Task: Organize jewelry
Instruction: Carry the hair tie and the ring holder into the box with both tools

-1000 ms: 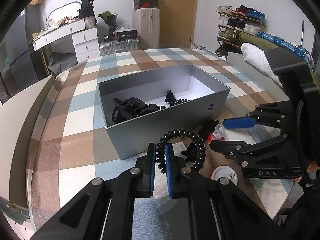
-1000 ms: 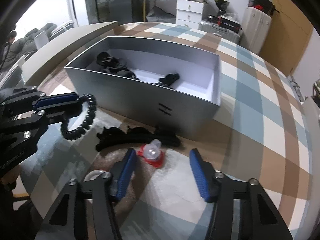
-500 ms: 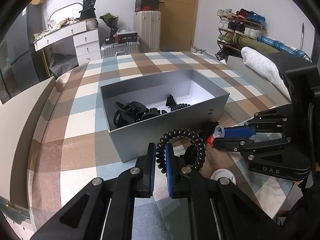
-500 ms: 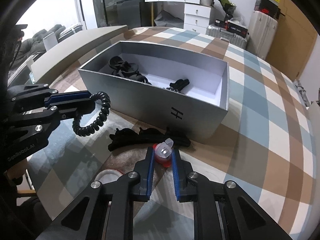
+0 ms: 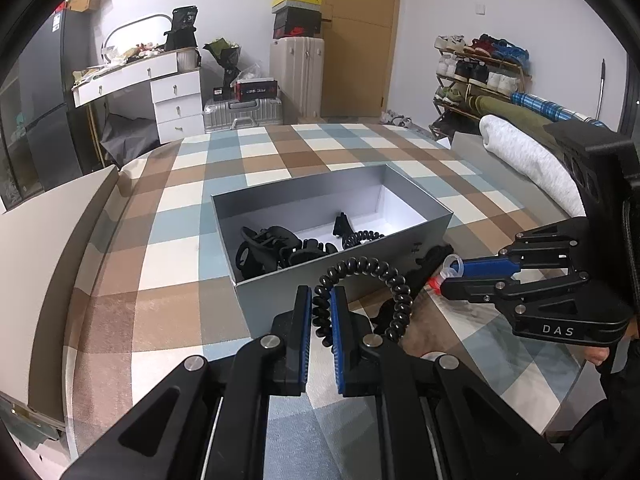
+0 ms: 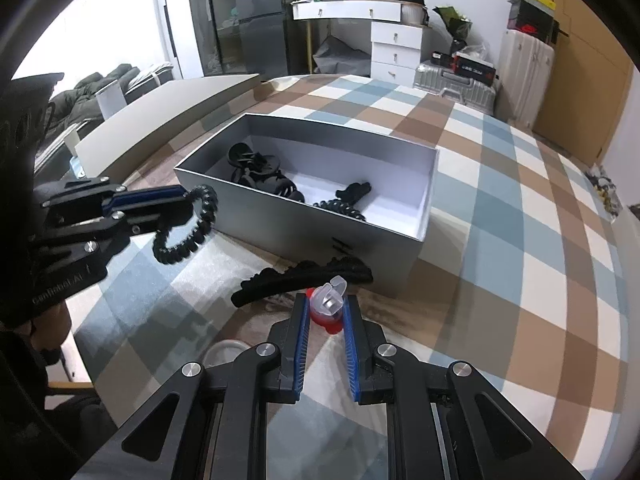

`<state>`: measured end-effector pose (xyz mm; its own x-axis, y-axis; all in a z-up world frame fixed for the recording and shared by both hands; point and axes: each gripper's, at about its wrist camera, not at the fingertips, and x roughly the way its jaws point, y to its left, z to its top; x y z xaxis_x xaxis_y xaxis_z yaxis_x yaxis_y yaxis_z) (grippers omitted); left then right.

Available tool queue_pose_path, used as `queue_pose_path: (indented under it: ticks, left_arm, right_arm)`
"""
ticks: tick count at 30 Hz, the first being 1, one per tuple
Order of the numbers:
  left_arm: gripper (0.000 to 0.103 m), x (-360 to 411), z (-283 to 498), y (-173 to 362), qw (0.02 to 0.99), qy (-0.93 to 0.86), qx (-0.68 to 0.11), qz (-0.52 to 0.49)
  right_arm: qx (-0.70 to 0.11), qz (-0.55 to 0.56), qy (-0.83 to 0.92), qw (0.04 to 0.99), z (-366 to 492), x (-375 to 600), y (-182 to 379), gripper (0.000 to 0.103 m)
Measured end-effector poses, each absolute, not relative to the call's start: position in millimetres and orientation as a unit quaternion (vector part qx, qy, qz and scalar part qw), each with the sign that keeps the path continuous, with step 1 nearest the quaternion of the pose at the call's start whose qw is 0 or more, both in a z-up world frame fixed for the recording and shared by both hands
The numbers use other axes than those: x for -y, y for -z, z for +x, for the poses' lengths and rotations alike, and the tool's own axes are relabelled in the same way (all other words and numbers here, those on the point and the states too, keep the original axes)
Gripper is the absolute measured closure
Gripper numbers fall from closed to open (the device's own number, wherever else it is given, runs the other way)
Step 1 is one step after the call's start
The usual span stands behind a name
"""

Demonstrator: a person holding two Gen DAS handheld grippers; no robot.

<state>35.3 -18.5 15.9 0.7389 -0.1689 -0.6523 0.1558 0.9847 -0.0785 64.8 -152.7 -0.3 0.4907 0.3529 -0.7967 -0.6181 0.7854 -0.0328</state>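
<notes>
My left gripper [image 5: 321, 300] is shut on a black coiled hair tie [image 5: 372, 280], held above the table in front of the grey open box [image 5: 280, 292]. The tie also shows in the right wrist view [image 6: 188, 236]. My right gripper [image 6: 325, 308] is shut on a small red and clear plastic piece [image 6: 327, 308], lifted off the table beside the box [image 6: 400, 252]; it shows in the left wrist view [image 5: 450, 270] too. The box holds black hair clips [image 5: 272, 248] and another coiled tie [image 6: 340, 208].
A long black hair clip [image 6: 300, 276] lies on the checked tablecloth [image 6: 520, 240] in front of the box. A white round item [image 6: 224, 350] lies near the table's front edge. A beige board [image 5: 52, 240] lies left of the table.
My right gripper closed on the red and clear piece and lifted it. Both grippers rose, so the box looks farther away. The left gripper keeps hold of the coiled tie.
</notes>
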Motion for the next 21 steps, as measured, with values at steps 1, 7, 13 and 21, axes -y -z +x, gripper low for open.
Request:
queue_pose_path:
  ticks: [1, 7, 13, 21]
  left_arm:
    - [0.098, 18.6, 35.2, -16.0, 0.933, 0.086, -0.350, -0.009]
    - [0.098, 18.2, 34.6, -16.9, 0.933, 0.088, -0.349, -0.010]
    - [0.098, 18.4, 34.5, -18.0, 0.933, 0.091, -0.347, -0.012]
    - [0.098, 14.8, 33.6, -20.6, 0.937, 0.088, -0.338, -0.021]
  right_arm:
    - [-0.414, -0.162, -0.288, 0.848, 64.4, 153.2, 0.2, 0.087]
    - [-0.416, -0.136, -0.331, 0.836, 60.6, 157.9, -6.5, 0.087]
    - [-0.414, -0.132, -0.334, 0.836, 60.8, 160.3, -7.7, 0.087]
    - [-0.400, -0.094, -0.318, 0.854, 68.5, 179.1, -20.4, 0.087]
